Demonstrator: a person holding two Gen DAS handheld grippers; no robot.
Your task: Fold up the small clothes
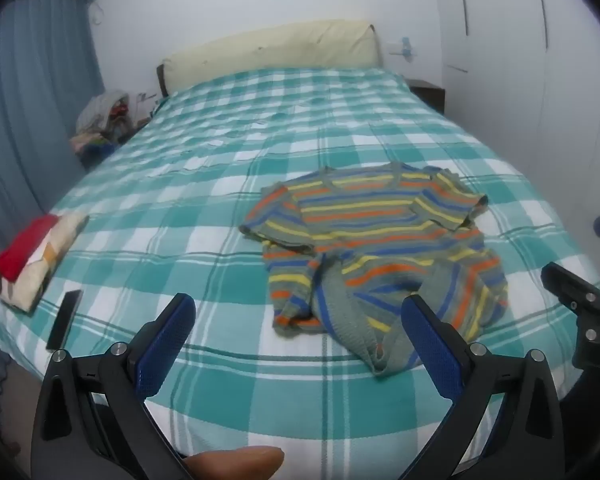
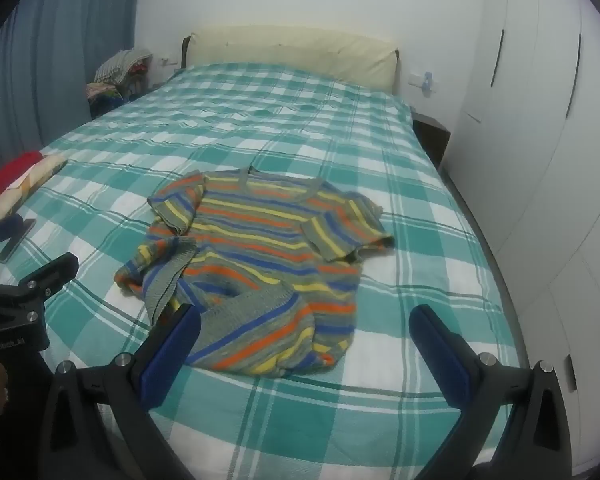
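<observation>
Progress: early for this garment; striped sweater (image 1: 376,248) spread out but rumpled on the bed (image 1: 204,184), no neat fold made in it yet.
Done so far: judged from the left edge of the bed, a small stack of folded clothes (image 1: 32,260) already set aside, red piece on top.
Left to do: smoothing the bunched hem, turning in both short sleeves, folding the body, likely adding to the stack.
Sweater position: lying neck toward the headboard, hem toward the foot of the bed, lower part twisted so the inside knit shows.
Left tongs (image 1: 300,316): spread wide, gripping nothing; hovering over the foot of the bed, hem's lower left corner just ahead and between the blue pads, not touching as far as visible.
Right tongs (image 2: 306,328): spread wide too, empty; sweater's hem just in front, nearer the left pad, apart from both.
Bystander item: dark phone (image 1: 64,316) flat on the bed beside the stack, well apart from the sweater.
Likely next need: a hold on each hem corner to pull the knit flat.
</observation>
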